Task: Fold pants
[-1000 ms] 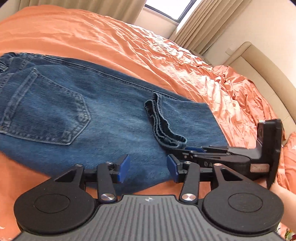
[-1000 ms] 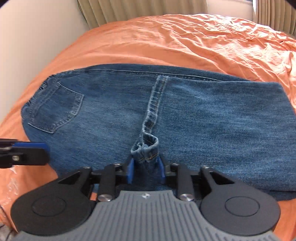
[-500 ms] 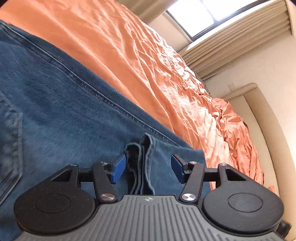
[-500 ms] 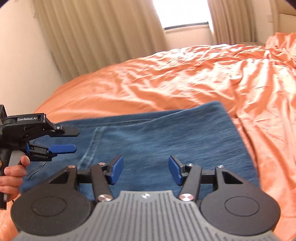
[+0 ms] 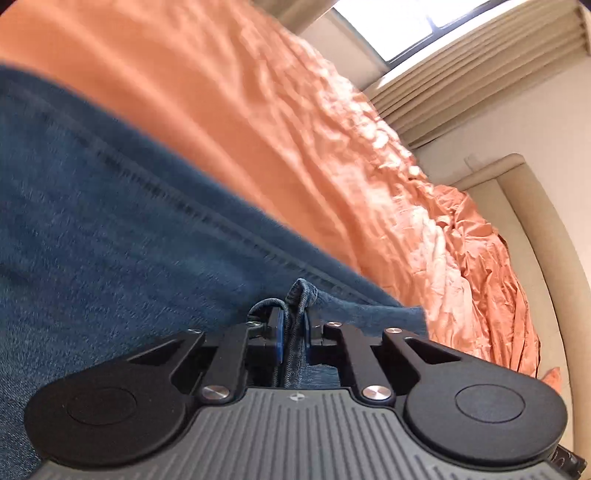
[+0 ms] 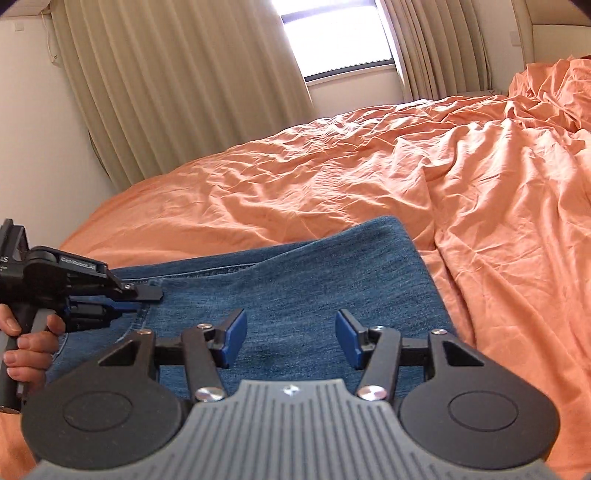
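Blue jeans (image 5: 110, 229) lie folded flat on the orange bed; they also show in the right wrist view (image 6: 295, 280). My left gripper (image 5: 291, 328) is shut on the leg hem (image 5: 301, 295) of the jeans, the denim pinched between its blue pads. It also shows from the side in the right wrist view (image 6: 144, 295), at the left, low over the denim. My right gripper (image 6: 290, 341) is open and empty, hovering over the folded end of the jeans.
The orange bedsheet (image 6: 406, 177) is wrinkled and spreads far and right. Beige curtains (image 6: 177, 81) and a window (image 6: 332, 33) stand behind the bed. A beige headboard (image 5: 539, 229) runs along the right in the left wrist view.
My left gripper has closed on the leg hem that lay between its open fingers. My right gripper, which let go of the hem a second ago, has tilted up and stays open.
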`<state>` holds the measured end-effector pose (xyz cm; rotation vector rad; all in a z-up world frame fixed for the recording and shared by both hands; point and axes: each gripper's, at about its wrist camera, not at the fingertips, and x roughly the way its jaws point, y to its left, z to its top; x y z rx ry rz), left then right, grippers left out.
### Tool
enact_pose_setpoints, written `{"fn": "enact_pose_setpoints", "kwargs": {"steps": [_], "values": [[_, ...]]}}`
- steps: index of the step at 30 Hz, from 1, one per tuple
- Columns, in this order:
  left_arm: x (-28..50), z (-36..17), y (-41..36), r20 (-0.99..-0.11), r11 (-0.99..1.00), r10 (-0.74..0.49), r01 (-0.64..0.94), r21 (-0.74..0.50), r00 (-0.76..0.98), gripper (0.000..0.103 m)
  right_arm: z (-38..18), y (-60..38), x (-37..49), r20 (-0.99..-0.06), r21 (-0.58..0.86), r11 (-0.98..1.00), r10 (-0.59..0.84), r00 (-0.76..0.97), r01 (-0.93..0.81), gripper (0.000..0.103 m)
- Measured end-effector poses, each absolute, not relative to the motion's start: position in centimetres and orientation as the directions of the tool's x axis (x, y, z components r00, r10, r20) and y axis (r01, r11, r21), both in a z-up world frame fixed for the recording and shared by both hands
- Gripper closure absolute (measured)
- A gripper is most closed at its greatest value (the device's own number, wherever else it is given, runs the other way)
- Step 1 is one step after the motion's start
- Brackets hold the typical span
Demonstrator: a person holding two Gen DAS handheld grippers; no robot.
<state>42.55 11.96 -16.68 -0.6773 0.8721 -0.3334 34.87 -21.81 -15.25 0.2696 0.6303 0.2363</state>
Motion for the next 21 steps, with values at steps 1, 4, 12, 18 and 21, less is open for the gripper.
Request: {"fn": "enact_pose_setpoints", "kwargs": {"steps": [1,4,12,18,21], "values": [[42.1,-15.6,11.5,-0.575,0.763,-0.520,0.041,-0.645,0.631,0.096,-15.2,-22.2,34.8,-0.546,0.309,0.943,0.282,0.789,-0.123,0.053],[40.8,-11.3,8.8,-0.534,0.836,-0.489,0.194,-0.514,0.690,0.096,-15.0,-23.6,34.9,-0.542,0.322,0.942,0.265,0.797,-0.094,0.072],[43.6,-15.7,8.3,-0.700,0.941,-0.317,0.120,-0.317,0.639,0.096,-16.6,-24.7,36.4,-0.636,0.241,0.970,0.183,0.750,-0.033,0.094],[43.8,-18.2,8.7,-0.723,0.943,-0.293,0.062,-0.328,0.626,0.089,-19.3,-25.2,36.8,-0.704,0.261,0.965,0.200,0.681,-0.014,0.101],[43.4,-16.8,8.4,-0.746,0.957,-0.258,0.054,-0.287,0.614,0.078,-17.9,-26.3,36.1,-0.677,0.330,0.944,0.221,0.702,0.021,0.099]]}}
